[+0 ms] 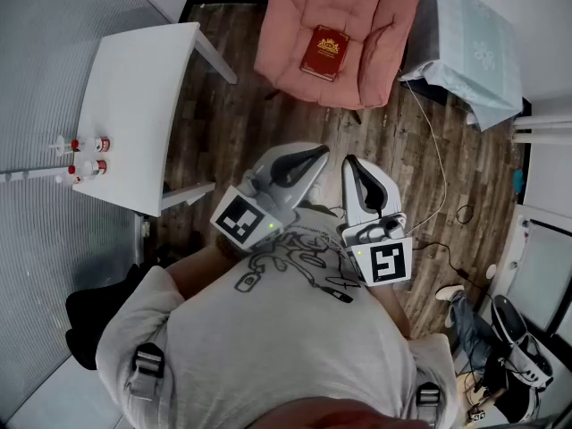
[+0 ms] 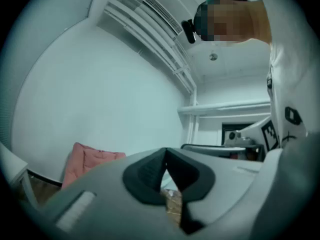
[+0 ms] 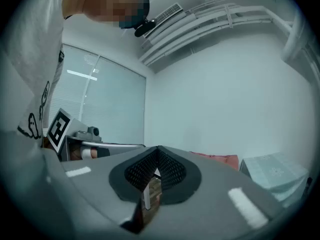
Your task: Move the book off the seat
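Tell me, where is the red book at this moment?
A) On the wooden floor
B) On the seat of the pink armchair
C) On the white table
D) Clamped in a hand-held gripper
B: the red book lies flat on the seat cushion of the pink armchair, as the head view shows.

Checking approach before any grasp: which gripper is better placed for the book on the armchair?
Left, narrowly. Both the left gripper and right gripper are shut, empty and similarly far from the book on the armchair, but the white table, a likely drop spot, is on the left.
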A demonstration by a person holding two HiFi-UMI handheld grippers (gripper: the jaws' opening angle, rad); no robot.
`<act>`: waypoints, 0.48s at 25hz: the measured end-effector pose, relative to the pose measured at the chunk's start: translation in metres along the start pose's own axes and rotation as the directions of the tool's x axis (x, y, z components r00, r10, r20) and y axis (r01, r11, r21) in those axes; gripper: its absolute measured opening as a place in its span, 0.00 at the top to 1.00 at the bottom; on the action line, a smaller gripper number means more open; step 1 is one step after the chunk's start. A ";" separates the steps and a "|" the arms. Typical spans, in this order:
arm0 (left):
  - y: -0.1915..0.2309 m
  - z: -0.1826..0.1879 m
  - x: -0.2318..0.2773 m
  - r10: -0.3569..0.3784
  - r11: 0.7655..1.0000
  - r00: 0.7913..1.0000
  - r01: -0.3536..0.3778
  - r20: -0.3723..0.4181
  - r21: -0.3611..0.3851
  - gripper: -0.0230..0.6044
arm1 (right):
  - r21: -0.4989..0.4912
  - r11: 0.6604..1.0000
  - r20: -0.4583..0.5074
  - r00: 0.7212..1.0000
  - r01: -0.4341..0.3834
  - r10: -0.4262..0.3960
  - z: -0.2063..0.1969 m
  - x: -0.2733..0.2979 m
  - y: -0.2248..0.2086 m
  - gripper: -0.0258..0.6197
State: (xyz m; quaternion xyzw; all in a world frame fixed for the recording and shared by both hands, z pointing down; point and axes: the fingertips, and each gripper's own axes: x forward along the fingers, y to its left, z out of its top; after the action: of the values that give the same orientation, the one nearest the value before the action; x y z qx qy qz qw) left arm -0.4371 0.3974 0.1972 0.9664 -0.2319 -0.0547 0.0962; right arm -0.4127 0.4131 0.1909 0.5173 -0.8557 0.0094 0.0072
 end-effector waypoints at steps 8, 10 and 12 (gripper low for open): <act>-0.011 -0.002 0.000 -0.001 1.000 1.000 0.001 0.004 0.004 0.96 | -0.001 1.000 0.009 1.000 -0.007 0.007 0.001 -0.010 0.002 0.95; -0.014 -0.002 0.000 0.000 1.000 1.000 0.000 0.005 0.006 0.96 | 0.000 1.000 0.010 1.000 -0.011 0.011 0.000 -0.013 0.002 0.95; -0.016 -0.003 0.001 0.002 1.000 1.000 -0.002 0.007 0.007 0.96 | 0.002 1.000 0.013 1.000 -0.009 0.009 0.000 -0.015 0.001 0.95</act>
State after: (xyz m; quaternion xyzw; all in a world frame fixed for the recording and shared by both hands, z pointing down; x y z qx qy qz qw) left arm -0.4291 0.4115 0.1965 0.9664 -0.2333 -0.0570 0.0921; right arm -0.4069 0.4269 0.1905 0.5133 -0.8582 0.0070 0.0009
